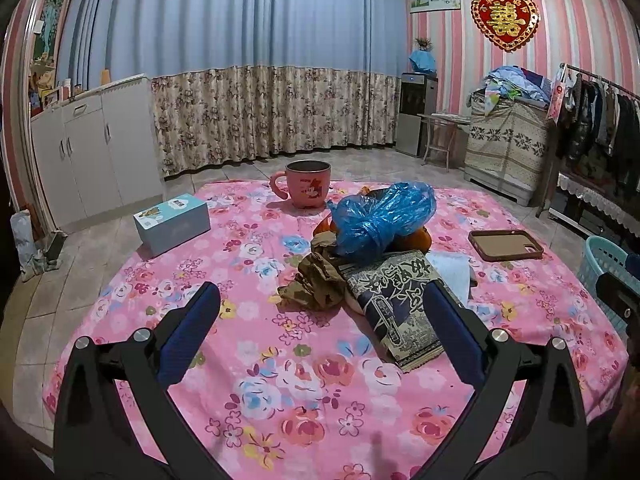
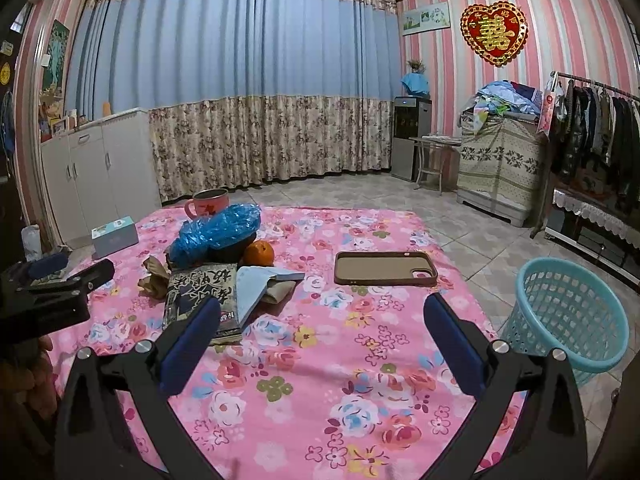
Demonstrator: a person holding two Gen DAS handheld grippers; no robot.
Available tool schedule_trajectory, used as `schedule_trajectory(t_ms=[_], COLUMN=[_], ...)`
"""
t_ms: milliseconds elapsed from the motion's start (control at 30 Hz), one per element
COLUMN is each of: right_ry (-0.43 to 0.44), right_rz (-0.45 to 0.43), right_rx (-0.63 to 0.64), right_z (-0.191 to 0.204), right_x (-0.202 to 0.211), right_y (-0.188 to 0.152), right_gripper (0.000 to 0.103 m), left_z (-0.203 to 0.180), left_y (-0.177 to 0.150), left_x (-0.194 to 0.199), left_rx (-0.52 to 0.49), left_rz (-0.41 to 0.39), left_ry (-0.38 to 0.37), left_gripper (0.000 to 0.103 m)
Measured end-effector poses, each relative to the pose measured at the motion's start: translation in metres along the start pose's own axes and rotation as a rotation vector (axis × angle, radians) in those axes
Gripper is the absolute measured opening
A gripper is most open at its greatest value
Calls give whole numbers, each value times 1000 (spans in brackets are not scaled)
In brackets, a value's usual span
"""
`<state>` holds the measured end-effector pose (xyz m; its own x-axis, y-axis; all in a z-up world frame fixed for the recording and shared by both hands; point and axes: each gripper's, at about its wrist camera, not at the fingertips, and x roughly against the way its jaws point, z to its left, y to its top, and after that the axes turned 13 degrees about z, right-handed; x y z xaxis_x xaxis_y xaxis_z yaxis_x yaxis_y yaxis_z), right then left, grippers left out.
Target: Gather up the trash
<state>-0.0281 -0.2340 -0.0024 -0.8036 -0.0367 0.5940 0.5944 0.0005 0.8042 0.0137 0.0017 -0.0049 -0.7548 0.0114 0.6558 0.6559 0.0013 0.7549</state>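
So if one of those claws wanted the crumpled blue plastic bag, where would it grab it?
Probably at the knotted, bunched end of the blue plastic bag, which narrows toward the left gripper. That neck looks thin enough for the open jaws. Coming from above and the near side seems best, since the bag lies on top of the pile, beside the orange.

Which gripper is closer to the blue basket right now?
Right. The right gripper hangs open over the table edge with the basket on the floor just off its right side. The left gripper is open over the trash pile, farther left.
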Motion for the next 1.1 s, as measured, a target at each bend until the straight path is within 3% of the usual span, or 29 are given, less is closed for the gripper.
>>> schedule_trajectory(t_ms=[300, 500, 733, 933, 1100], right_ry=[27, 29, 42, 44, 46], right_rz=[21, 38, 46, 58, 77], right_rx=[13, 34, 79, 101, 92], right_z=[1, 7, 29, 42, 47], right_x=[-4, -9, -27, -44, -53], right_y=[5, 11, 30, 44, 45], right_gripper=[99, 99, 99, 99, 99], left_z=[20, 33, 22, 16, 19], left_y=[15, 25, 47, 58, 58], left_x=[-9, -31, -69, -105, -129], left_rx=[28, 56, -4, -16, 8], left_rz=[32, 112, 187, 285, 354], left_ry=[4, -28, -11, 6, -87], left_gripper=[98, 98, 98, 72, 42])
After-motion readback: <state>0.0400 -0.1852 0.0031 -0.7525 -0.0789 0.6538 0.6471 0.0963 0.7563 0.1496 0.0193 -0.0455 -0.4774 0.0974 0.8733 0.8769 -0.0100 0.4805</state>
